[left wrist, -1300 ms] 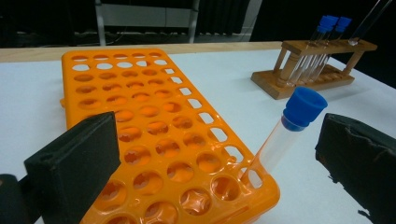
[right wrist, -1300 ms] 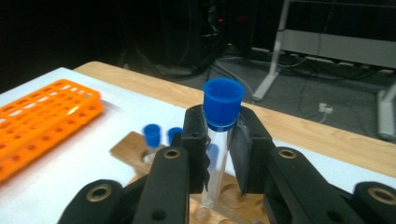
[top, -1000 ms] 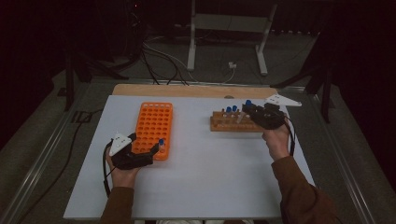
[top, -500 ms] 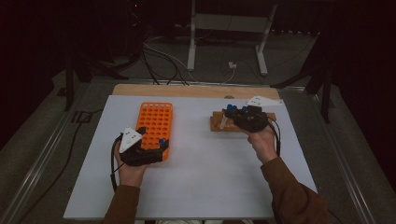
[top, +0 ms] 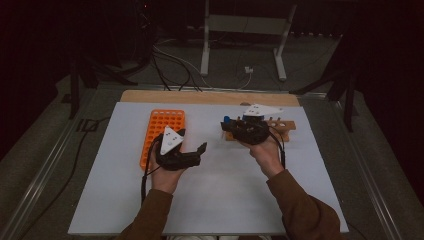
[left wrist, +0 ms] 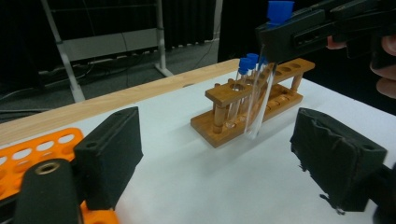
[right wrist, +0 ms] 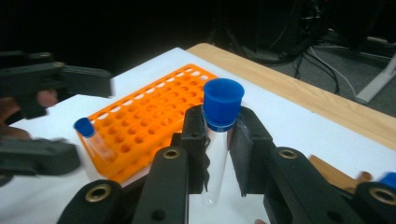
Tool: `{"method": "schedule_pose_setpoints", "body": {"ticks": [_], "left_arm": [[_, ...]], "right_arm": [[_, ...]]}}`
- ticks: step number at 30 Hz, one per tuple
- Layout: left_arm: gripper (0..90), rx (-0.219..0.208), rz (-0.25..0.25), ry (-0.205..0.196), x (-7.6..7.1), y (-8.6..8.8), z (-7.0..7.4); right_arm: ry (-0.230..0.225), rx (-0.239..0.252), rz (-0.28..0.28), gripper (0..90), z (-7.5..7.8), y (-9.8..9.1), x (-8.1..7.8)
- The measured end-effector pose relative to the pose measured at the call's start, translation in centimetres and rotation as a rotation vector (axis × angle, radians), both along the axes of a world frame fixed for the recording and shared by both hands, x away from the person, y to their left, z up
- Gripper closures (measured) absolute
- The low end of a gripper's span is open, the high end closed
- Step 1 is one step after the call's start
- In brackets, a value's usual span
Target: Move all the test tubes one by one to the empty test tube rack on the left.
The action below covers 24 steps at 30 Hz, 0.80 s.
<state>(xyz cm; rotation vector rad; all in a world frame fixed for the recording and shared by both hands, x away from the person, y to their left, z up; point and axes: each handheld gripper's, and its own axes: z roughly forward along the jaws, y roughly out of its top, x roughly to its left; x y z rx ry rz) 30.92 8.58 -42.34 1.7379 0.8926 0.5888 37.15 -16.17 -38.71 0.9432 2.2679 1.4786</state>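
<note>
The right gripper (top: 235, 131) holds a clear tube with a blue cap (right wrist: 219, 140). Its jaws are shut tight on the tube, just under the cap. In the right gripper view the tube hangs down between the two black jaws, and its round bottom end is in the air. In the left gripper view the same tube is lifted up, with its bottom end just in front of the wooden rack (left wrist: 252, 100) and not in any hole.

The wooden rack sits on the right part of the white desk (top: 210, 200), toward the far side. More blue-capped tubes (left wrist: 240, 88) stand up in the rack's holes. Some holes at the rack's other end have no tube in them.

The left gripper (top: 192, 152) is in the air over the desk, between the two racks. Its jaws have just been closing a bit, but they are apart, and nothing is between them. In the left gripper view you can see the white desk in the wide gap between them.

An orange rack (top: 162, 130) with lots of round holes lies on the left part of the desk, just beside the left gripper. One short tube with a blue cap (right wrist: 93, 137) sits in a hole at its near corner, and it leans a little.

Behind the desk is a strip of light wood (top: 210, 96), and past that a dark floor with cables (top: 170, 62).
</note>
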Motion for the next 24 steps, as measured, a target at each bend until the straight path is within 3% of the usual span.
{"method": "schedule_pose_setpoints", "body": {"ticks": [4,8,14,24], "left_arm": [[25.9,0.027,-0.004,0.007,0.4,-1.3,-0.3],[40.0,0.036,-0.013,0.015,0.8,-2.1,-0.5],[58.8,0.017,-0.036,0.029,1.3,-2.7,-0.8],[73.8,0.014,-0.058,0.025,1.4,-2.8,-1.0]], "right_arm": [[0.005,0.001,0.026,76.5,0.2,0.9,-0.4],[0.004,-0.003,0.047,76.6,0.3,1.7,-0.7],[0.008,-0.005,0.070,76.5,0.3,2.5,-0.9],[0.026,0.000,0.091,76.6,-0.1,3.2,-1.0]]}}
